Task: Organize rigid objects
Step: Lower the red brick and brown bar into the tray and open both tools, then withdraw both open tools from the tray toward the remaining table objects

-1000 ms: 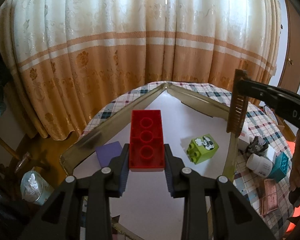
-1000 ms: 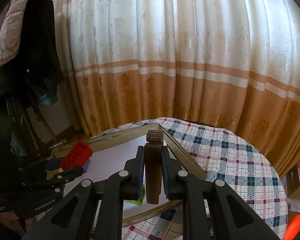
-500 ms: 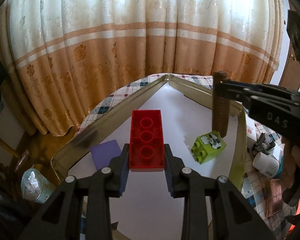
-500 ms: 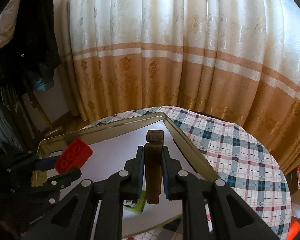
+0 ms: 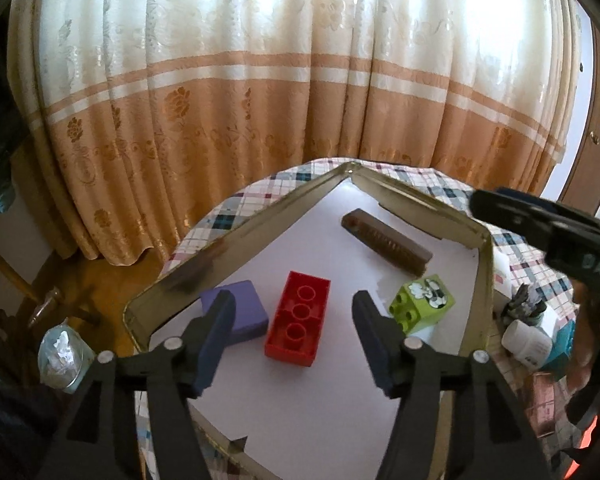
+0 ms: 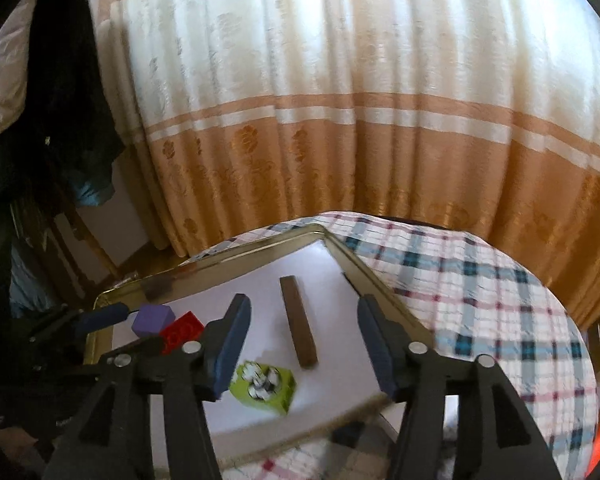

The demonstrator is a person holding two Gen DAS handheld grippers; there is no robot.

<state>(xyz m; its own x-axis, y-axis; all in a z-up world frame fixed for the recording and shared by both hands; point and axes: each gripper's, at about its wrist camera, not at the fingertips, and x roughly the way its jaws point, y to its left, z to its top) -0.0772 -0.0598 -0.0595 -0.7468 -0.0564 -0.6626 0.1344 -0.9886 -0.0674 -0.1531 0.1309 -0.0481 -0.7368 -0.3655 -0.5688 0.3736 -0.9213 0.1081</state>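
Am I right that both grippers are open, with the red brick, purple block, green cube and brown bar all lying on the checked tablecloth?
Not quite. The left gripper and right gripper are open, but the red brick, purple block, green cube and brown bar lie inside the gold-rimmed tray, not on the checked tablecloth. The left wrist view shows it.

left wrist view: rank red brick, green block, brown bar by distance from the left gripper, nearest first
From the left gripper:
1. Red rectangular plastic building brick, lying on the tray's white liner directly between the open fingers.
2. Lime-green plastic block with a black-and-white picture, on the liner just outside the right finger.
3. Long brown ridged bar, lying flat near the tray's far-right wall.
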